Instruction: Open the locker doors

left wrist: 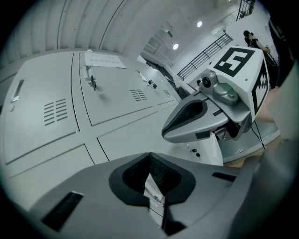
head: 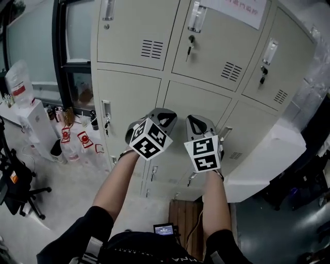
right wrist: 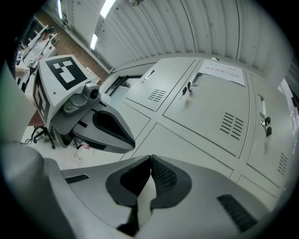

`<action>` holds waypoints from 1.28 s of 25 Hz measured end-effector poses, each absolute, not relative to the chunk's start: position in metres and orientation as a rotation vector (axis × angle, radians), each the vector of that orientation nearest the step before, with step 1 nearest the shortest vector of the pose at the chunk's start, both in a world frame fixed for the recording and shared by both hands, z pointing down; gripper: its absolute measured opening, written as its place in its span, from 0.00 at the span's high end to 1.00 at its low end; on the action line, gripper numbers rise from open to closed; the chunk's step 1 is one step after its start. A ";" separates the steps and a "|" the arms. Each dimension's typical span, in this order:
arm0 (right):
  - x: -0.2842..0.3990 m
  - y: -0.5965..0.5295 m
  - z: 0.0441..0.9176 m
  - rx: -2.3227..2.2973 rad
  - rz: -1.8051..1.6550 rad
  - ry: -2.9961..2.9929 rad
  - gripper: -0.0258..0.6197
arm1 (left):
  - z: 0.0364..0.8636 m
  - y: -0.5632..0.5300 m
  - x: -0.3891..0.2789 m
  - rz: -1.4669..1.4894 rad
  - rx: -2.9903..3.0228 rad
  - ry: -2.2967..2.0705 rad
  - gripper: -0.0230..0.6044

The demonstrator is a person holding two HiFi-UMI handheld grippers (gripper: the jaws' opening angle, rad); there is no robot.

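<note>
Since my left tool (head: 164,117) and right tool (head: 198,124) are both closed tight on nothing, they could skid off the locker doors (head: 201,98) at mid-frame.

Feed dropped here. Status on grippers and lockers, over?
Left gripper shut, empty. Right gripper shut, empty. Locker doors ahead closed, keys hanging. Nothing blocking.

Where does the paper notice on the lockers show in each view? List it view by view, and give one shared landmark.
Head view: the paper notice sits at the top edge, right of centre, cut off by the frame.
Left gripper view: upper left.
Right gripper view: upper right.
Shared landmark: the key hanging left of and below the notice in every view.
</note>
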State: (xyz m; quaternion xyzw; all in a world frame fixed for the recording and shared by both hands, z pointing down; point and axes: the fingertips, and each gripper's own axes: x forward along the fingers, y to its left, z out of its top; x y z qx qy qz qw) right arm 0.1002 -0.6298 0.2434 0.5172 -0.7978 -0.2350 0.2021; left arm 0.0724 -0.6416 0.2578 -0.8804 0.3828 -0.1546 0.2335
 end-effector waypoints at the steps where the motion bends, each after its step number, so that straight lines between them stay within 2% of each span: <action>1: 0.101 -0.631 0.234 1.450 -0.678 -2.223 0.91 | 0.246 -0.643 0.072 -0.412 -2.398 1.060 0.93; 19: 0.094 -0.641 0.096 1.499 -0.952 -2.132 0.91 | 0.089 -0.640 0.067 -0.189 -2.279 1.168 0.93; 32: 0.102 -0.649 0.076 1.514 -0.945 -2.159 0.91 | 0.034 -0.658 0.061 0.011 -2.193 1.318 0.93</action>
